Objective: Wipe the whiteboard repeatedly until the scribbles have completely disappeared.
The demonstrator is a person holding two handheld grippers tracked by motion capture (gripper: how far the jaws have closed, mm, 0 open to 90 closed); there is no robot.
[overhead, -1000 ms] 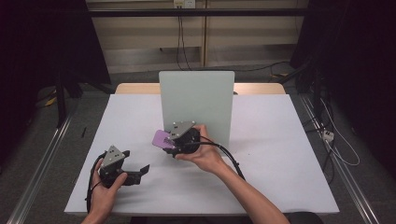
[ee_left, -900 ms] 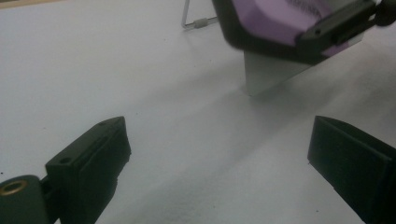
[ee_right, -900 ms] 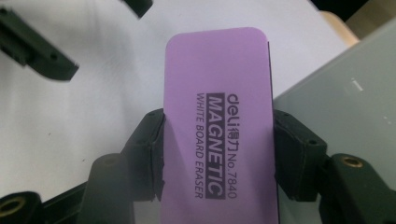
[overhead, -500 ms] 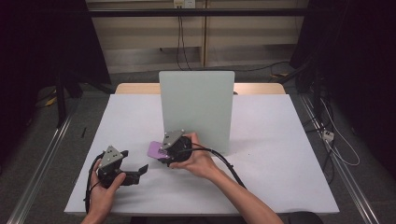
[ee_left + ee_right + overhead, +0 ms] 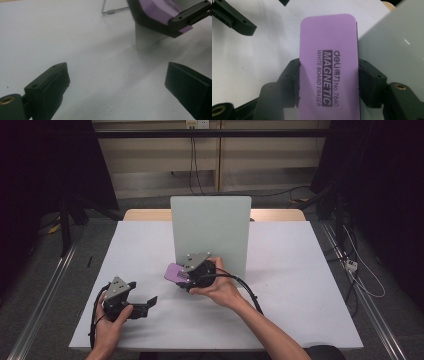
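Right gripper view: we see the right gripper (image 5: 328, 82) clamped on the flat purple whiteboard eraser (image 5: 328, 62), near the table's (image 5: 300, 270) middle, beside the upright pale-grey board (image 5: 212, 230), apparently just off it. Left gripper (image 5: 145, 304) near the front-left corner, jaws apart.

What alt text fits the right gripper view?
The right tool clamps a purple whiteboard eraser by its long sides, printed label facing the camera. A pale grey upright board stands at right, over a white table.
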